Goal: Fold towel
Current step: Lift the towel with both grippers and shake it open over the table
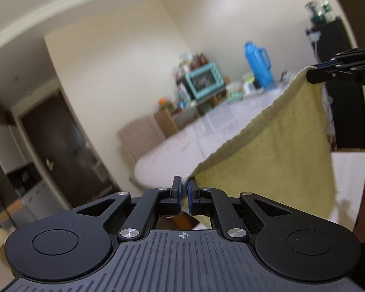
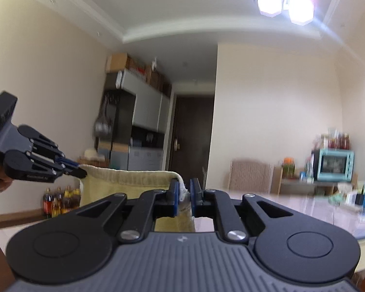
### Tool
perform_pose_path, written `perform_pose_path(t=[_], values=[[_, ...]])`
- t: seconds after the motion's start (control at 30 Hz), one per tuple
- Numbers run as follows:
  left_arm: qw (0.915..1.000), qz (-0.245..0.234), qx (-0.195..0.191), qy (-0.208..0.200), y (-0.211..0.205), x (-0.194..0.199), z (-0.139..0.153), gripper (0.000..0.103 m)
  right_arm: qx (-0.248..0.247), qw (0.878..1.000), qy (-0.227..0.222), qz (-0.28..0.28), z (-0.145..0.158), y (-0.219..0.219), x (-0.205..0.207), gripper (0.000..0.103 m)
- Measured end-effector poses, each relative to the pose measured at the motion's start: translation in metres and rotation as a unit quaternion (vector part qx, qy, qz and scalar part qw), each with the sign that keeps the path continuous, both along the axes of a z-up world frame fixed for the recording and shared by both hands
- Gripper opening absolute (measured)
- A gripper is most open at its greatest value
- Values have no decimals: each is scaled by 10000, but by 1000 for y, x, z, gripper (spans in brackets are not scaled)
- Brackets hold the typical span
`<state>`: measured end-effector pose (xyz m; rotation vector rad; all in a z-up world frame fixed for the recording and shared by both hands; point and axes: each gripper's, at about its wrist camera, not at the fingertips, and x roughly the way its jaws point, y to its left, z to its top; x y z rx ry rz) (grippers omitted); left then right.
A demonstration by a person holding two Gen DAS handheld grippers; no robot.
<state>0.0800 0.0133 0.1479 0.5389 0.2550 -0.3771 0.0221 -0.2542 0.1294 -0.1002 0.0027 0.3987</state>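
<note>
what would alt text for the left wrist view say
A yellow towel hangs stretched in the air between two black grippers: the left gripper, near and low, with jaws shut on one corner, and the right gripper, at the upper right, shut on another. Behind it, blurred, are a pale table, a blue flask and a teal oven.

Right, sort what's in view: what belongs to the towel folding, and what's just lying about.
Belongs to the job:
- yellow towel
- left gripper, shut on one corner
- right gripper, shut on the other corner
- table

Lying about:
- blue flask
- teal oven
- drink bottles
</note>
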Motion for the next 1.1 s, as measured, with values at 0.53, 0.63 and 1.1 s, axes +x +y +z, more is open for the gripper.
perform_pose_path(t=[0.53,0.63,1.1], values=[[9857,949,230,1370,-13,148,-123,10,-393,9716,2282,-493,-133,13,173,12],[9817,1119,164,1534,-5,155,-135,10,-549,9676,2419,-463,-142,19,184,13],[9690,1778,-110,1711,17,180,-161,55,-899,9591,2588,-707,-157,41,227,33]])
